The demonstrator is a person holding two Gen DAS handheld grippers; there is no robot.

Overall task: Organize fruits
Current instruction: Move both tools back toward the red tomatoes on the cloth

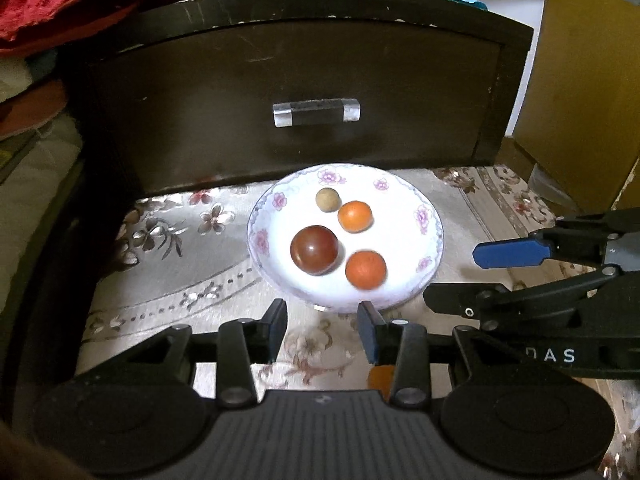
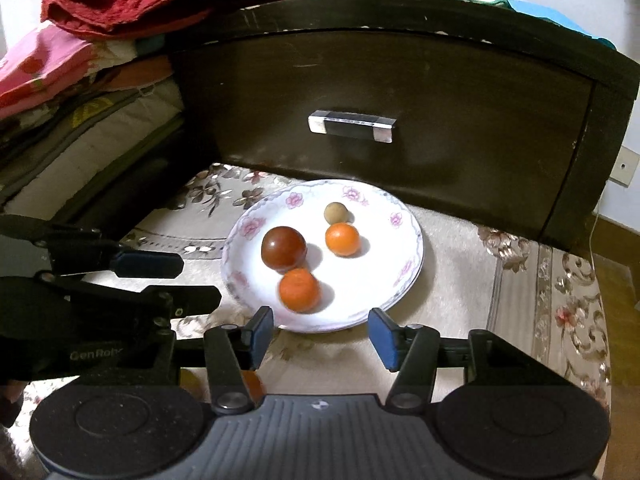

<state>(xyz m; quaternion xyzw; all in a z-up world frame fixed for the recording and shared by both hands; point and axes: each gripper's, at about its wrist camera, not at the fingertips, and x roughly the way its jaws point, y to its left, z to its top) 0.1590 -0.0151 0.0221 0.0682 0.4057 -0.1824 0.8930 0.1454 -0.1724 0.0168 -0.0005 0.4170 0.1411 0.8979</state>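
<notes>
Since the four fruits on the flowered plate (image 2: 404, 236) look small, round and smooth, they would likely roll; pinch each across its middle, gently. Both the left gripper (image 1: 322, 330) and right gripper (image 2: 320, 334) hover open and empty at the plate's near rim.

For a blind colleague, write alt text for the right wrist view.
A floral plate on a patterned cloth holds a dark red fruit, two orange fruits and a small tan one. The open right gripper is before it, the left gripper beside, a dark drawer behind.
</notes>
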